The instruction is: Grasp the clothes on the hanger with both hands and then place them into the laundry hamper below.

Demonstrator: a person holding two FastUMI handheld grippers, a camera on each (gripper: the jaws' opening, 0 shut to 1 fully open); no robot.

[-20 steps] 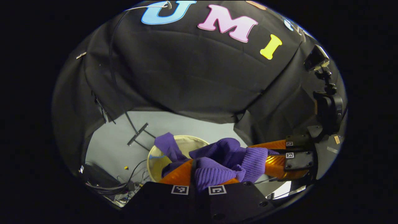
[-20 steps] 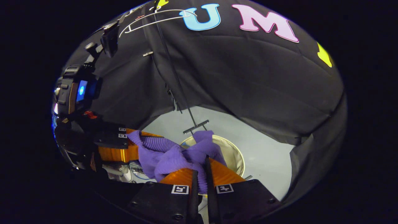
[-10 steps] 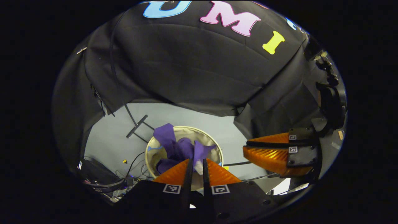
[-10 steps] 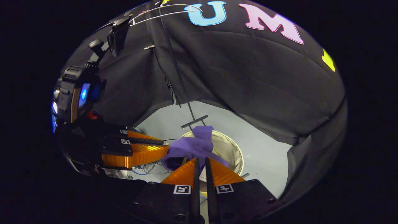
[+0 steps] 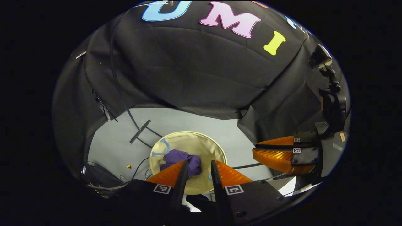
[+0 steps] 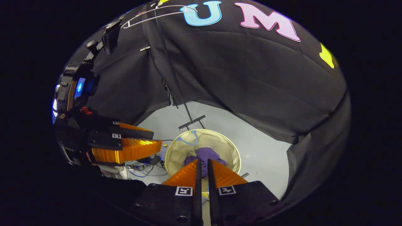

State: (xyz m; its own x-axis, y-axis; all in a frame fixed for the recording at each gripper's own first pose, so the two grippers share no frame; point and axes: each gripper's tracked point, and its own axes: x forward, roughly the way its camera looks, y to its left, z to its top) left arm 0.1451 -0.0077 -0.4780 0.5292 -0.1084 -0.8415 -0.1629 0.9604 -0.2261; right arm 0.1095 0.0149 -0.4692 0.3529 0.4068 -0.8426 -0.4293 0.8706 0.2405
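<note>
From my feed the pale floor (image 5: 194, 121) carries the round hamper (image 5: 216, 147), a stand's crossbar foot (image 5: 140, 131) behind it, and tangled cables (image 6: 143, 166) beside it.

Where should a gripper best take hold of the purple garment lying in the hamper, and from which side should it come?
Probably from straight above, through the open top of the hamper. The purple garment lies crumpled at the bottom, walls all round it, so pinch the raised fold on top of the heap.

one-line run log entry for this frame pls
stage: drop done | purple garment: bunched inside hamper | hanger: bare | left tongs: open, empty, above hamper | right tongs: nearly closed, empty
</note>
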